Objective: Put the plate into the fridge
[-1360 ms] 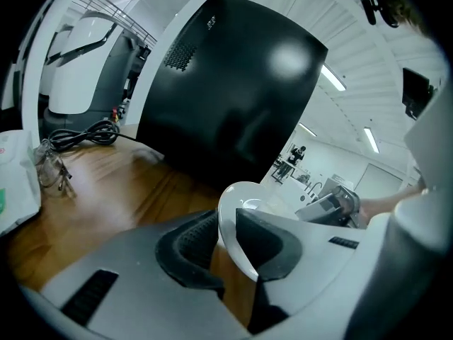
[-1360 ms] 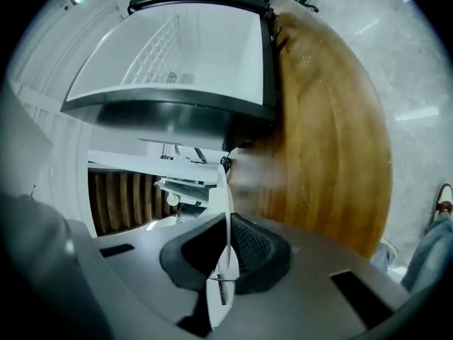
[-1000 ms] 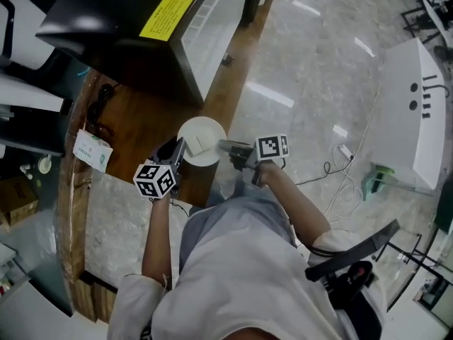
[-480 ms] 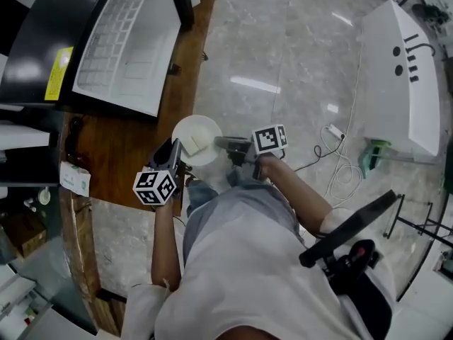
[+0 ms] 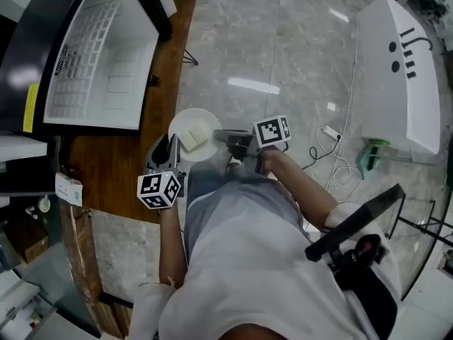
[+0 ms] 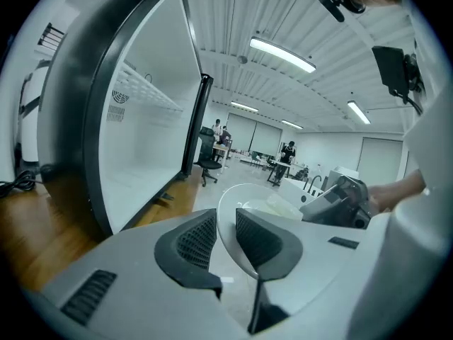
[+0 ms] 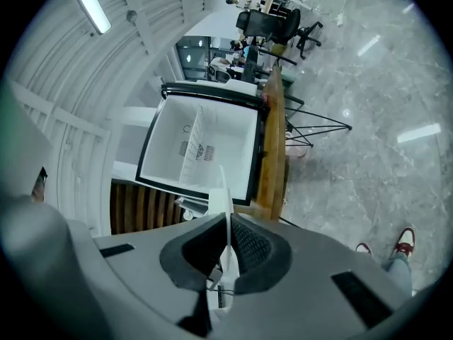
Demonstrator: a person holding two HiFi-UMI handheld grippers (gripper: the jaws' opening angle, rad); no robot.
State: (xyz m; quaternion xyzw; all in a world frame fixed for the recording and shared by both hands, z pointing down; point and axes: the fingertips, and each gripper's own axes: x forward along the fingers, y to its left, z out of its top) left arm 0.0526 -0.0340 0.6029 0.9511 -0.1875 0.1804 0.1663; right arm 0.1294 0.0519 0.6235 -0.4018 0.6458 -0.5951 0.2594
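Note:
A white plate (image 5: 190, 123) with a pale piece of food (image 5: 199, 139) on it is held in the air at the edge of the wooden table (image 5: 113, 163). My left gripper (image 5: 170, 148) is shut on its near-left rim. In the left gripper view the plate (image 6: 244, 198) runs between the pads of that gripper (image 6: 226, 225). My right gripper (image 5: 219, 137) is shut on the right rim. In the right gripper view the plate (image 7: 221, 190) stands edge-on as a thin white line in that gripper (image 7: 228, 239). The open fridge (image 5: 92, 62) stands on the table ahead, its white inside (image 7: 205, 147) empty.
The fridge door (image 6: 148, 133) stands open close to my left. A small white box (image 5: 69, 188) lies on the table's left part. On the marble floor to the right are a large white appliance (image 5: 396, 69), a cable with a power strip (image 5: 333, 133) and a black chair (image 5: 354, 241).
The view has swung so that the fridge's open white inside shows more fully at upper left. The plate stays gripped by both grippers and has shifted slightly left.

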